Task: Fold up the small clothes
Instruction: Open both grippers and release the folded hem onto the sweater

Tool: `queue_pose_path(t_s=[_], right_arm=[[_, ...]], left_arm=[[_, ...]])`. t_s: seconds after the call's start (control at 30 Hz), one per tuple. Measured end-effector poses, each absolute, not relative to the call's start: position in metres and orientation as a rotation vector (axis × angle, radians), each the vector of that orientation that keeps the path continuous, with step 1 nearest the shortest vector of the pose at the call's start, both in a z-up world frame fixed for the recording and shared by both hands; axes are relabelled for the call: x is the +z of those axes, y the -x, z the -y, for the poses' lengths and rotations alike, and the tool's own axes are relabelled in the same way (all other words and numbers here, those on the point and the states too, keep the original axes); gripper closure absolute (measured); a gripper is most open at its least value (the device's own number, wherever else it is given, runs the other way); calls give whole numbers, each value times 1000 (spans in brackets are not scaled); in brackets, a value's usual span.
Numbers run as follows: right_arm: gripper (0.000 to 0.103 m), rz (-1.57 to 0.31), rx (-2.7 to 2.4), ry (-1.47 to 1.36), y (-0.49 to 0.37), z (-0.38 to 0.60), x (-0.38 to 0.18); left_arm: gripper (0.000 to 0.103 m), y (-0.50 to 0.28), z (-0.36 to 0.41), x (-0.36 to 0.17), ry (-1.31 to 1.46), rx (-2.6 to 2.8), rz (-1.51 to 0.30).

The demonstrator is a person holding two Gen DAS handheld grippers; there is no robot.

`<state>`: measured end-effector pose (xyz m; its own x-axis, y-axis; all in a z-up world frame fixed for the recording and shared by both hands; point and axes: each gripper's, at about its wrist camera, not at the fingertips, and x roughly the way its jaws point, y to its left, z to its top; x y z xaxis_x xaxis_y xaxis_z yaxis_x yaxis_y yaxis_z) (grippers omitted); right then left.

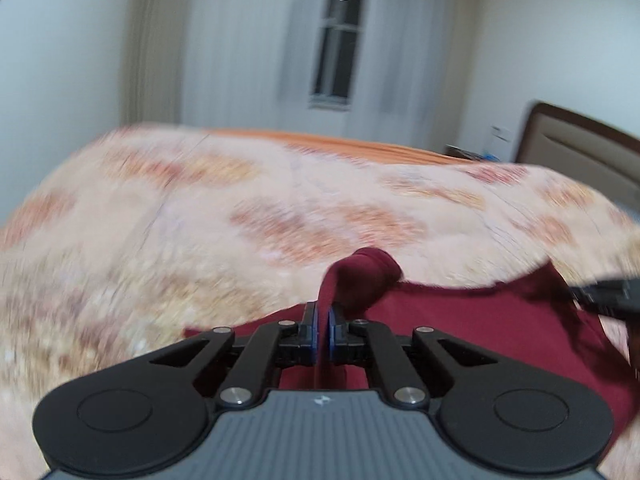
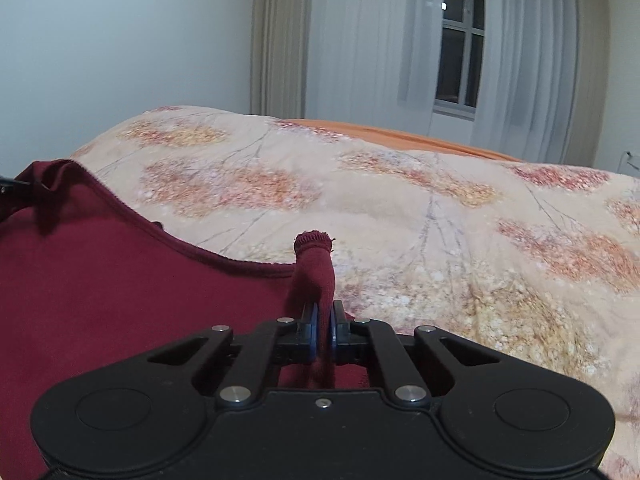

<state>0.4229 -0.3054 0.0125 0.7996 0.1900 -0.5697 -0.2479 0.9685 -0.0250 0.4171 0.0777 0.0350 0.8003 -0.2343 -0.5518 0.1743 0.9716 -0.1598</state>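
Bedroom. Plain white walls (image 2: 120, 40). Bed with a beige floral bedspread (image 2: 400, 208), autumn-toned leaf clusters and thin branch lines; an orange sheet (image 2: 400, 134) shows along its far edge. Padded beige headboard (image 1: 580, 152) with dark brown frame at far right. Far wall: paned window (image 2: 460, 40), dark outside, flanked by sheer white curtains (image 2: 360, 40) and beige drapes (image 2: 276, 40). Even indoor light.

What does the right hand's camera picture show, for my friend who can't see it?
The right gripper is shut on a bunched-up bit of a dark red garment lying on a bed. The bed has a beige blanket with orange leafy patches. Behind it are a white wall, long curtains and a dark window.
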Motion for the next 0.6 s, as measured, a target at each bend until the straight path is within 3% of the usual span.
queue_pose_path(t_s=[0.17, 0.4, 0.43, 0.5, 0.53, 0.57, 0.6], right_arm=[[97, -653, 198, 57, -433, 313, -1], [95, -666, 189, 42, -436, 315, -8], [93, -665, 189, 45, -436, 315, -7], [78, -660, 198, 44, -433, 317, -5], [72, -657, 205, 40, -431, 318, -4], [60, -651, 214, 36, -428, 320, -2], [44, -641, 215, 40, -424, 321, 0]], left_arm=[[99, -446, -120, 4, 266, -167, -709], [99, -440, -139, -4, 335, -145, -685], [95, -437, -140, -2, 347, -145, -679], [71, -431, -138, 4, 346, -160, -658], [55, -427, -135, 7, 327, -164, -640], [41, -423, -131, 11, 303, -166, -621], [37, -419, -126, 14, 276, -172, -607]])
